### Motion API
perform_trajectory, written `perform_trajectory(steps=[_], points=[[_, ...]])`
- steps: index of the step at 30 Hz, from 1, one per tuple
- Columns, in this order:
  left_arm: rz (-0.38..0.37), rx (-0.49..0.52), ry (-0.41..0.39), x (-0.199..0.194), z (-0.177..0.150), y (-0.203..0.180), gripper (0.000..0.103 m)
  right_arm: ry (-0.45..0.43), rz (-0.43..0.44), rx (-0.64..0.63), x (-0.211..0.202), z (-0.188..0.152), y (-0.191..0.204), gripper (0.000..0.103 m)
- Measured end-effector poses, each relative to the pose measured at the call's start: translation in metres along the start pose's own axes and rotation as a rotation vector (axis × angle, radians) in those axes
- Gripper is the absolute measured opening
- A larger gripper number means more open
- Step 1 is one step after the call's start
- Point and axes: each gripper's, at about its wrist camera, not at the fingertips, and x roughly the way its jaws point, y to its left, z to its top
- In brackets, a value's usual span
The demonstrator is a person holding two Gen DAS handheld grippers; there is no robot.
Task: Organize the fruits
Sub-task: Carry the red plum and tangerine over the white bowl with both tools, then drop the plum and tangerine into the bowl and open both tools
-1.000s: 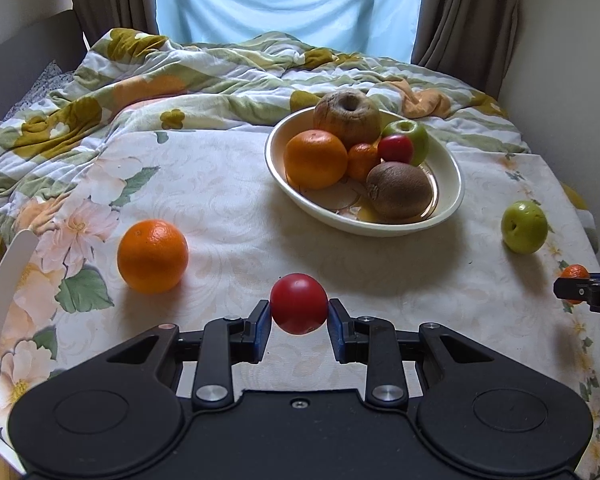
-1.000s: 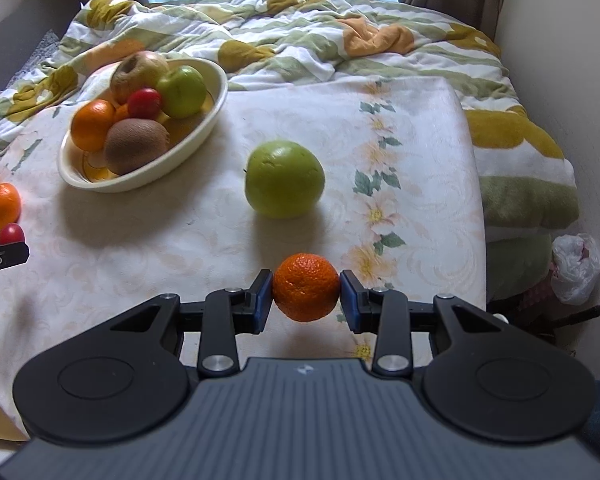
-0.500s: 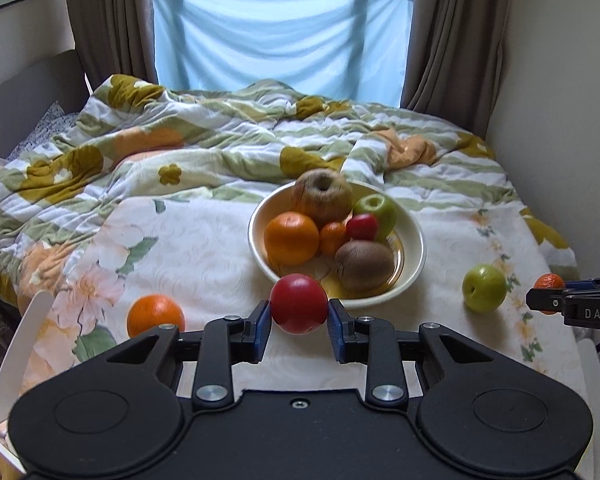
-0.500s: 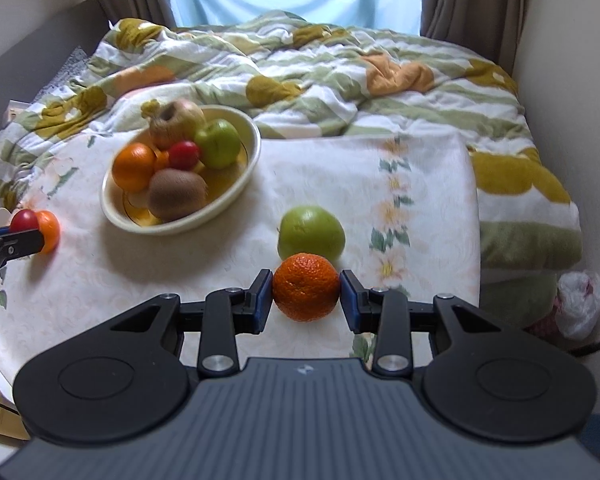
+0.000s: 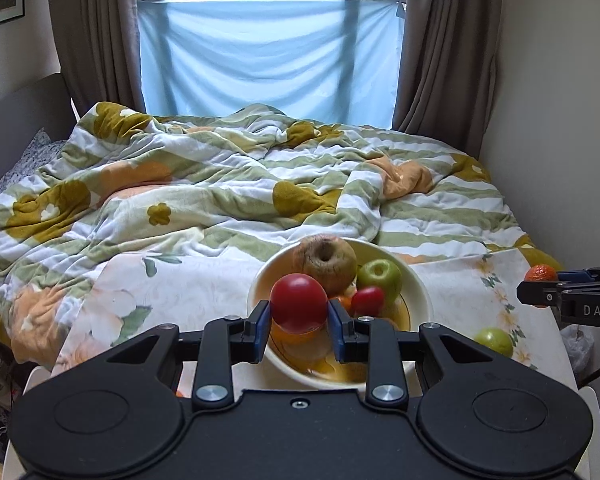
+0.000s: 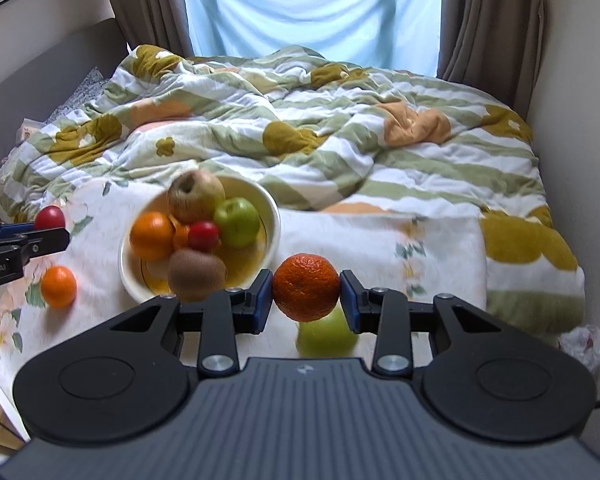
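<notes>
Gripped between the blue pads of the left gripper (image 5: 299, 315), a smooth, glossy red fruit (image 5: 299, 303) hangs at lower centre of the left wrist frame, in front of the near rim of a cream bowl (image 5: 419, 292). At centre of the right wrist frame, the right gripper (image 6: 306, 295) is clamped on a pebbled, deep-orange mandarin (image 6: 306, 287). The bowl (image 6: 271, 216) sits left of centre in that view and holds a brownish wrinkled apple (image 6: 196, 196), a green apple (image 6: 237, 221), an orange (image 6: 152, 236), a small red fruit (image 6: 203, 236) and a fuzzy brown kiwi (image 6: 197, 270); a smaller orange fruit between them is mostly hidden. Loose on the floral cloth (image 6: 380, 248), a second orange (image 6: 58, 286) lies at the left edge, well apart from the bowl, and a pale green apple (image 6: 327, 336) lies just below the mandarin, partly hidden by the gripper. Bare cloth stretches right of the bowl to the cloth's edge. Beyond, a rumpled striped quilt (image 6: 320, 120) fills the middle of the frame, with a wall close on the right and brown curtains (image 5: 444, 48) framing a blue-draped window at top.
</notes>
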Motion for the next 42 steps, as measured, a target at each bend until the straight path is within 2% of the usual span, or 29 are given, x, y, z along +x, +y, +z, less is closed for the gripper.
perform_trajectory(steps=[11,21,34,35,36,37,38,39,42], points=[[-0.039,0.015,0.058,0.062,0.030,0.026,0.034,0.009,-0.013,0.023,0.045,0.040,0.017,0.051],[-0.067,0.014,0.144,0.122,0.040,0.042,0.034,0.033,-0.025,0.040,0.090,0.065,0.029,0.051],[-0.099,0.026,0.221,0.156,0.039,0.047,0.035,0.063,-0.040,0.070,0.122,0.076,0.032,0.051],[-0.100,0.028,0.220,0.155,0.039,0.047,0.043,0.064,-0.042,0.071,0.123,0.076,0.032,0.051],[-0.101,0.031,0.215,0.154,0.039,0.048,0.060,0.065,-0.042,0.073,0.124,0.077,0.032,0.051],[-0.099,0.033,0.205,0.152,0.039,0.048,0.071,0.065,-0.041,0.074,0.125,0.077,0.032,0.051],[-0.092,0.034,0.189,0.149,0.039,0.049,0.090,0.064,-0.041,0.072,0.125,0.077,0.032,0.051],[-0.088,0.035,0.173,0.144,0.040,0.050,0.095,0.064,-0.042,0.069,0.125,0.077,0.032,0.051],[-0.083,0.041,0.160,0.135,0.041,0.053,0.095,0.063,-0.041,0.070,0.125,0.077,0.032,0.051]])
